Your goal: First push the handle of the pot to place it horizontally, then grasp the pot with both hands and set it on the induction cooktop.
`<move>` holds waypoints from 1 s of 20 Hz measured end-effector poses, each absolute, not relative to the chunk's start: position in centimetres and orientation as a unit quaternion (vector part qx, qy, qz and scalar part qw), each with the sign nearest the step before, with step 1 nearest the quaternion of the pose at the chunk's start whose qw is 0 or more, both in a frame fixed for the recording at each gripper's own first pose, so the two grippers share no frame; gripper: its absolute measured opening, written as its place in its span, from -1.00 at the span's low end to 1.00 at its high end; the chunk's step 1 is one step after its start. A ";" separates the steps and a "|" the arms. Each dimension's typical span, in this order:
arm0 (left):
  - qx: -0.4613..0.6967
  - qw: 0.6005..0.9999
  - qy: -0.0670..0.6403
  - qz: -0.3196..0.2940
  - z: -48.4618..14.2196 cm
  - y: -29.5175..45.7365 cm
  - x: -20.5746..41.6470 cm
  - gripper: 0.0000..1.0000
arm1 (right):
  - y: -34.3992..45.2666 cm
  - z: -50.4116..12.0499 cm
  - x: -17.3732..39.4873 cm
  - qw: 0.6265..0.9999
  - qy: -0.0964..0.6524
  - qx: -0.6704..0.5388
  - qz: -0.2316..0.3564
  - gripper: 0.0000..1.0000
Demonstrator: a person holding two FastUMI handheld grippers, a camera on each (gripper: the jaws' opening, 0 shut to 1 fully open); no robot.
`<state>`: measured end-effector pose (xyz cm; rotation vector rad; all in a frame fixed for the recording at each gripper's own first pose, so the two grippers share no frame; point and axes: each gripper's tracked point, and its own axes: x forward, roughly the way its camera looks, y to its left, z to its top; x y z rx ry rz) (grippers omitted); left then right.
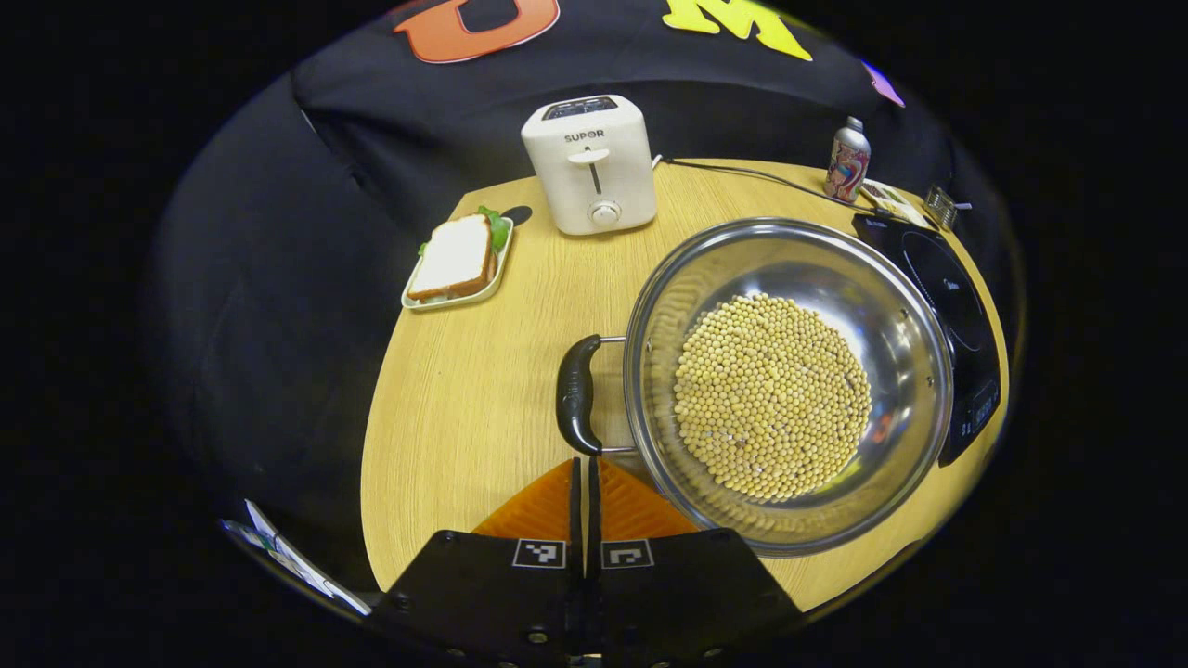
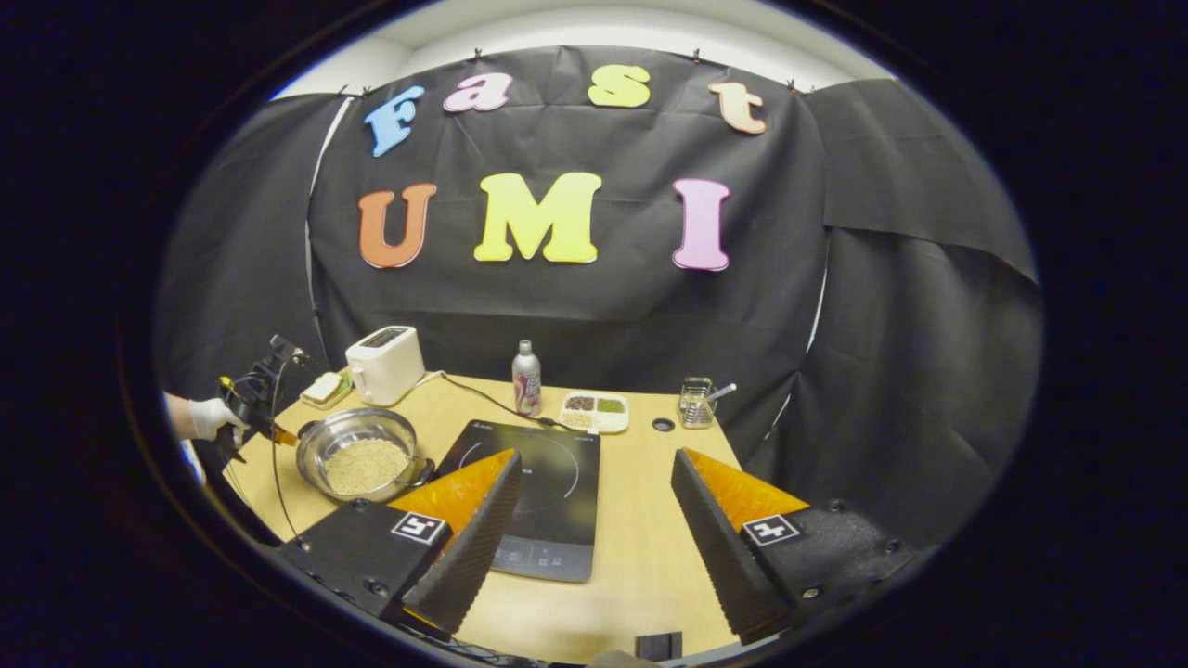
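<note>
The pot of soybeans (image 1: 789, 380) sits beside the induction cooktop (image 2: 543, 492), not yet lifted. Left tongs (image 1: 587, 478), pressed together, near its handle (image 1: 577, 393); right tongs (image 2: 594, 510) spread.

Black cloth (image 2: 594, 306) drapes the back wall, creased, pinned along its top edge, with more panels hanging at three and nine o'clock. Above it, at twelve, a pale wall strip (image 2: 631, 23) catches the light. A light wood bench (image 2: 640, 547) with a rounded edge sits in front, evenly lit.
</note>
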<state>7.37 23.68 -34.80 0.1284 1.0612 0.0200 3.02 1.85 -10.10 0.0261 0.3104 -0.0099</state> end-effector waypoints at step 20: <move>0.070 0.874 0.480 0.003 -33.6 23.6 12.8 0.94 | 27.1 -26.3 15.6 0.891 0.415 0.100 0.156 0.76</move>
